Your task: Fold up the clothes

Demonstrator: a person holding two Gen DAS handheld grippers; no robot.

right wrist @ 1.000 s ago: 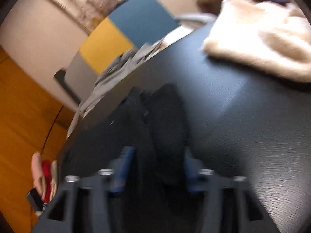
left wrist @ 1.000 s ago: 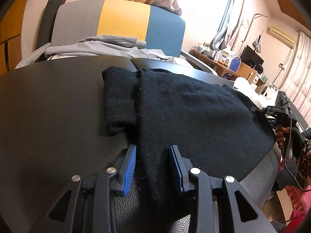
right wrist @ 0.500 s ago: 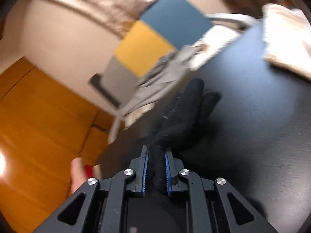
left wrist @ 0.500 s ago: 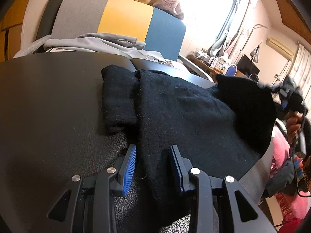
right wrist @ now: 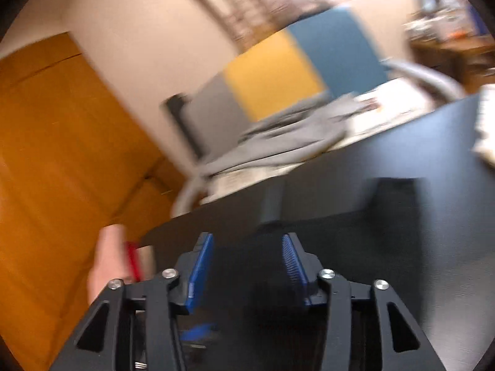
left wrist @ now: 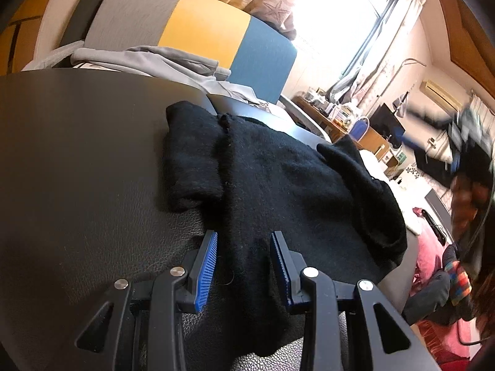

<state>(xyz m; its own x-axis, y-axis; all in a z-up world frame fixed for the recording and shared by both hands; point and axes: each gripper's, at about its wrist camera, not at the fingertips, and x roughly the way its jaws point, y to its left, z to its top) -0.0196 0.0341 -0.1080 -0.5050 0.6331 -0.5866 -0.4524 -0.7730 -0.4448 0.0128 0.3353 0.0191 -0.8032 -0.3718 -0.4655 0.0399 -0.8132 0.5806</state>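
Note:
A black sweater (left wrist: 278, 185) lies on the dark table (left wrist: 77, 170), one sleeve (left wrist: 188, 154) folded at its left and the other sleeve (left wrist: 365, 191) laid over its right side. My left gripper (left wrist: 243, 238) rests low at the near hem. Its jaws stand apart astride a ridge of the cloth, and a strip of table shows beside the left pad. My right gripper (right wrist: 247, 241) is blurred and raised above the sweater (right wrist: 340, 247). Its jaws are opening with nothing between them. It shows in the left wrist view as a smear (left wrist: 470, 142) at far right.
A chair with a grey, yellow and blue back (left wrist: 198, 27) stands behind the table, with a grey garment (left wrist: 148, 58) draped on it. A cream garment (right wrist: 485, 130) lies at the table's far right. A person's hand (right wrist: 105, 262) shows at the table's left edge.
The right gripper, shut on the sleeve half a second ago, carried it over the body, let it go and lifted away. The sleeve now lies on the sweater. The left gripper stayed put.

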